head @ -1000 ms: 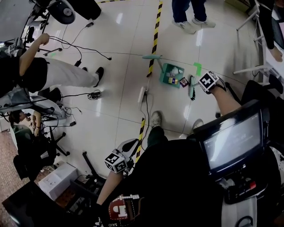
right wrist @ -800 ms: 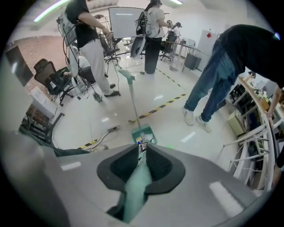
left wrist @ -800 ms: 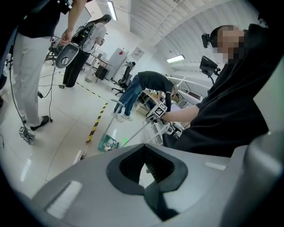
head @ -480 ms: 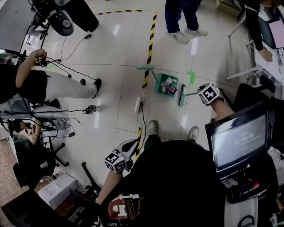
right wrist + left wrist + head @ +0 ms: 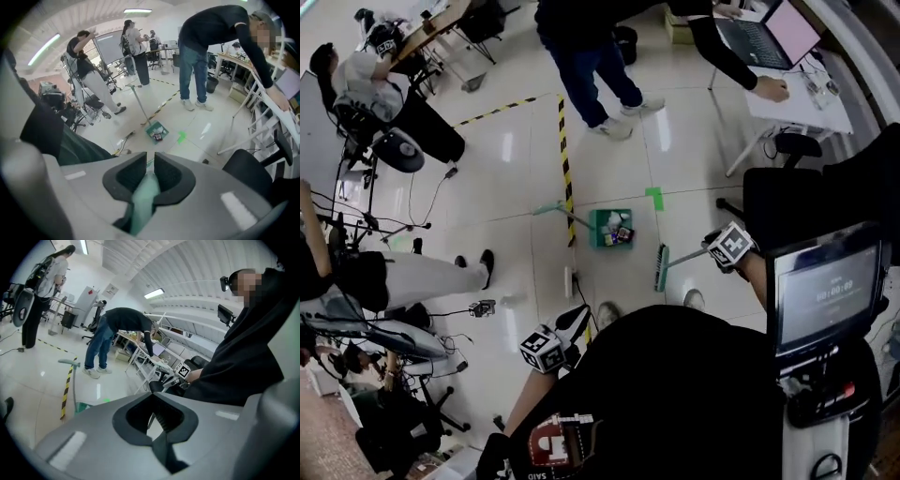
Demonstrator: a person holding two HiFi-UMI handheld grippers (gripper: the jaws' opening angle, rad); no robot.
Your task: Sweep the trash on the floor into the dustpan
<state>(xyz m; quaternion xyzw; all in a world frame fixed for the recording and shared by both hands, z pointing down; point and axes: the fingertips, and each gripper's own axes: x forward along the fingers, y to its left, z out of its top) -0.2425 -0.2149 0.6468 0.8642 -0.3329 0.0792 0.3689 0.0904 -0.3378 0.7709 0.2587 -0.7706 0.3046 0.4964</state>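
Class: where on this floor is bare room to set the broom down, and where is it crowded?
Bare floor lies between the dustpan and the black chair, and left of the striped tape. It is crowded farther left, around a person's outstretched leg.

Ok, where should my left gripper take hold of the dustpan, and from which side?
Grip the dustpan by its tall handle, near the top, coming in level from the left. The handle stands upright, clear of the trash-filled pan. The broom held in the right gripper sits at the pan's right.
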